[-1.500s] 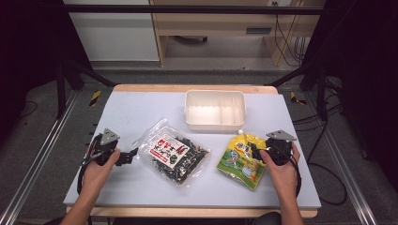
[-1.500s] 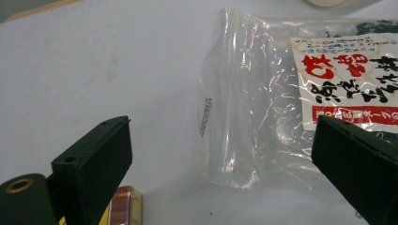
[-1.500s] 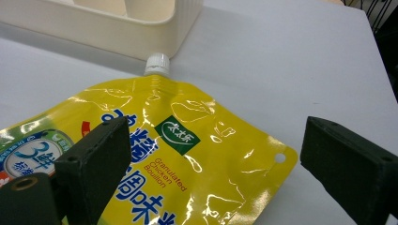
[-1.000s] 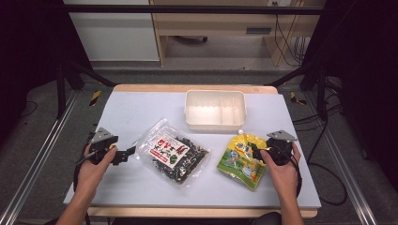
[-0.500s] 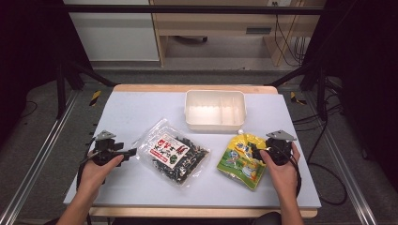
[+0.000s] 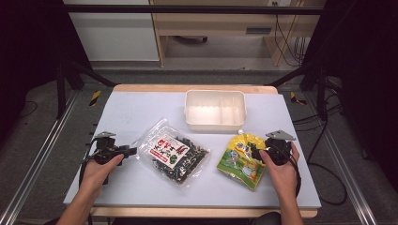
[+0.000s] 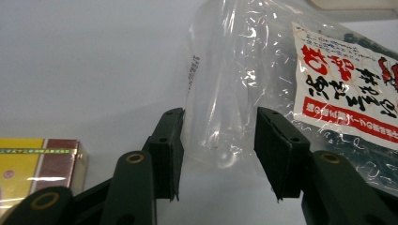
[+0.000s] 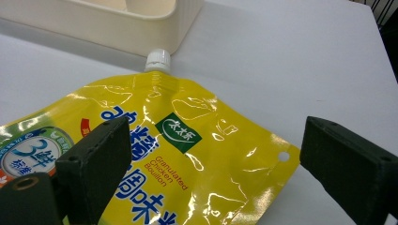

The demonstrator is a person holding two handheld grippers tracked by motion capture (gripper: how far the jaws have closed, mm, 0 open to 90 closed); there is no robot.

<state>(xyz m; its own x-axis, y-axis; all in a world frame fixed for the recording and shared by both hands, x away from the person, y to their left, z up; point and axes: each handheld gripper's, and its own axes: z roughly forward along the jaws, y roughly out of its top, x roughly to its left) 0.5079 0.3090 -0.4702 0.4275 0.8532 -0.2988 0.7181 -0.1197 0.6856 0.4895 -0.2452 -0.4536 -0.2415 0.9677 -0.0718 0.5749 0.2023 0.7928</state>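
A clear bag (image 6: 174,153) of dark dried pieces with a red and white label lies at the table's middle. My left gripper (image 6: 130,151) points at its left edge. In the left gripper view the jaws of my left gripper (image 7: 219,140) stand open, one on each side of the empty clear corner of the bag (image 7: 225,93). A yellow spouted bouillon pouch (image 6: 241,159) lies flat to the right. My right gripper (image 6: 257,151) is at its right edge, open. In the right gripper view the wide-open jaws of my right gripper (image 8: 211,164) straddle the pouch (image 8: 187,140), whose white cap (image 8: 157,60) points at the tray.
A cream divided tray (image 6: 215,123) stands at the back middle, and its wall (image 8: 117,21) is just beyond the pouch's cap. A yellow and maroon box (image 7: 37,159) shows low and to the left of my left jaws. Bare table (image 6: 136,112) stretches behind the bag.
My left gripper has turned level and edged right, bringing its jaws to the bag's left edge. The right gripper and both packs have stayed put.
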